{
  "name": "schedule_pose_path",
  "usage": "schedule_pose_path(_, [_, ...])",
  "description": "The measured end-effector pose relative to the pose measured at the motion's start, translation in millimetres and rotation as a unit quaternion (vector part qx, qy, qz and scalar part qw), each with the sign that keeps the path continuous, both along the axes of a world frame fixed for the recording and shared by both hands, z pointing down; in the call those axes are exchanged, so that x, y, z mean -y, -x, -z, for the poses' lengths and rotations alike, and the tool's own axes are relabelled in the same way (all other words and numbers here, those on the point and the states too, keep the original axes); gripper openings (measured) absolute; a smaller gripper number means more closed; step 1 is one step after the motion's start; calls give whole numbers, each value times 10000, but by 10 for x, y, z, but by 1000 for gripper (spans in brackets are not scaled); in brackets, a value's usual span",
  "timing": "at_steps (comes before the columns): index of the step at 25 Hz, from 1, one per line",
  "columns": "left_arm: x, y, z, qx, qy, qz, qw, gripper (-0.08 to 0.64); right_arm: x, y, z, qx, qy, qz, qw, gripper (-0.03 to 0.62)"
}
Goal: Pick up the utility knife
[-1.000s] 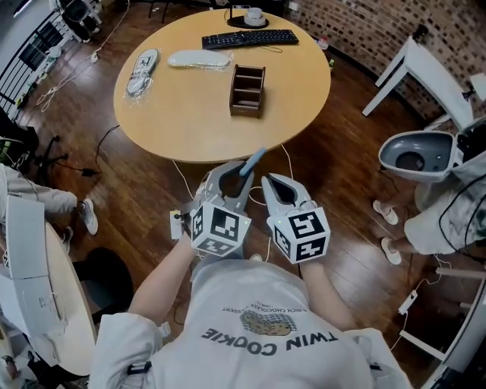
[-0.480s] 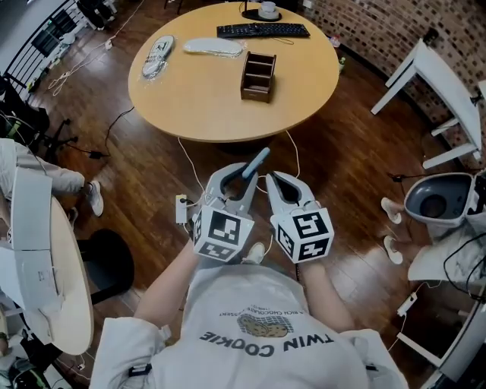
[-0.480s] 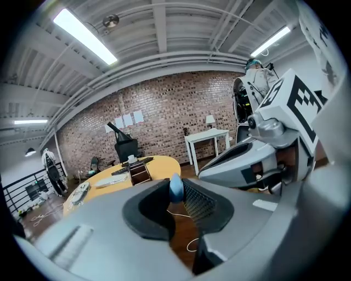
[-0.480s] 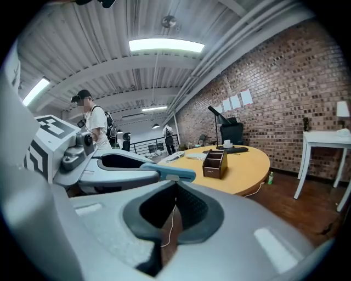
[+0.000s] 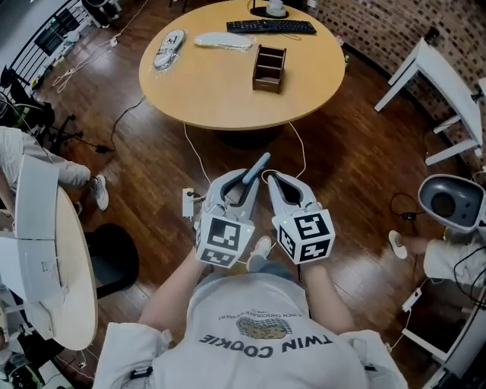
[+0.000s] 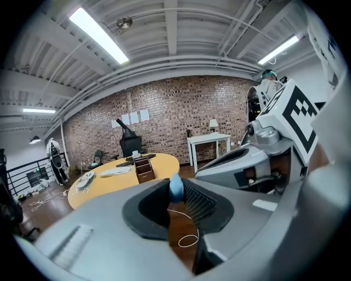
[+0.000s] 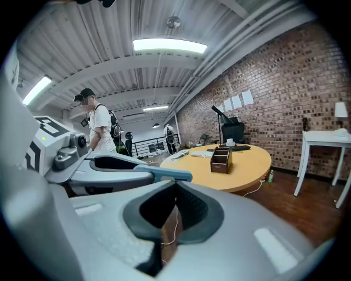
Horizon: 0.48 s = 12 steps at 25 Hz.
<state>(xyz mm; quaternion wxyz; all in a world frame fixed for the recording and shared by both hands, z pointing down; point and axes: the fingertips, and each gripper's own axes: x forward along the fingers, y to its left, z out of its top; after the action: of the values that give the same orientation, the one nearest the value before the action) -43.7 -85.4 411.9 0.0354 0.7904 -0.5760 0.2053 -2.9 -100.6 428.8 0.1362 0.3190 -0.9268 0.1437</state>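
Note:
The utility knife (image 5: 255, 168) has a blue handle that sticks out forward from my left gripper (image 5: 246, 181), whose jaws are shut on it. I hold it over the wooden floor, short of the round table (image 5: 220, 91). In the left gripper view the knife's blue end (image 6: 175, 187) shows between the pads. From the right gripper view the knife (image 7: 164, 174) lies across the left. My right gripper (image 5: 275, 181) is beside the left one, shut with nothing in it; its own view shows the closed jaws (image 7: 175, 185).
On the round table are a wooden organiser (image 5: 269, 68), a keyboard (image 5: 271, 26), a cup (image 5: 275, 7) and two flat pale items (image 5: 168, 48). A power strip (image 5: 188, 203) and cables lie on the floor. A white table (image 5: 448, 83) stands right, a curved white desk (image 5: 45, 258) left.
Both grippers, with the knife still in the left one, have drawn back from the round table. The knife tip overlapped the table edge before and is now over bare floor.

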Motion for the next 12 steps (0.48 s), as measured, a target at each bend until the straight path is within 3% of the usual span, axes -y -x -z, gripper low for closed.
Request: schedule_pose_path(12, [-1290, 173, 59, -283, -203, -2, 9994, 72, -1274, 170, 47, -107, -192, -174, 9996, 0])
